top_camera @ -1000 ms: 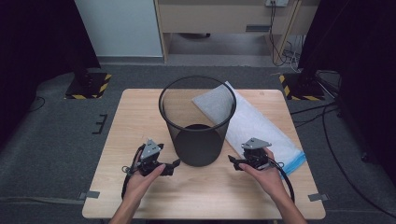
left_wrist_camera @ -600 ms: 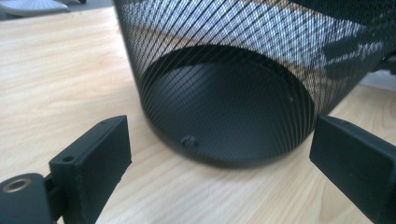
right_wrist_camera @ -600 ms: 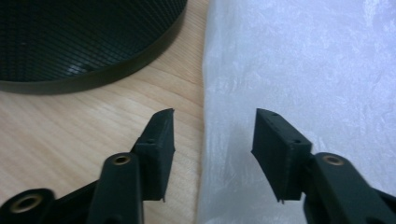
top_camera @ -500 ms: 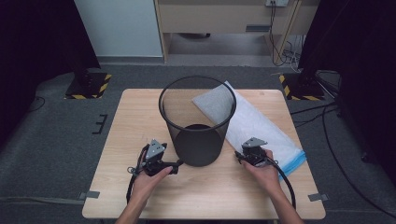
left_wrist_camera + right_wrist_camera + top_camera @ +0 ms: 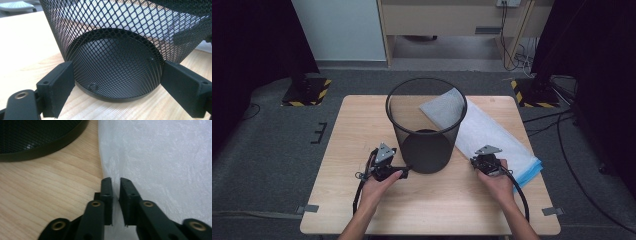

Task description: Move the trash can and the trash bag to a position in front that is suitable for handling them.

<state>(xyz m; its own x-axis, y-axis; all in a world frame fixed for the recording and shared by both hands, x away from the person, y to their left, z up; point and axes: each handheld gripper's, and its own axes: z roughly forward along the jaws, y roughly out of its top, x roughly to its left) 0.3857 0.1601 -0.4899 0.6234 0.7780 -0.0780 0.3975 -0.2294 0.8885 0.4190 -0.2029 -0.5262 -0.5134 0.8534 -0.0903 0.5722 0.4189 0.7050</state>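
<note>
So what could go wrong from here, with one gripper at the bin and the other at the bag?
1. The right gripper has just been closing at the edge of the bag; the jaws are nearly together with only a thin edge, if any, between them, so it may slip out.
2. The left gripper stands wide around the foot of the bin; the round mesh could slide or tip when squeezed.

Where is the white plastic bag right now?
In the high view, the white bag lies flat on the table's right side, behind and right of the mesh bin.
</note>
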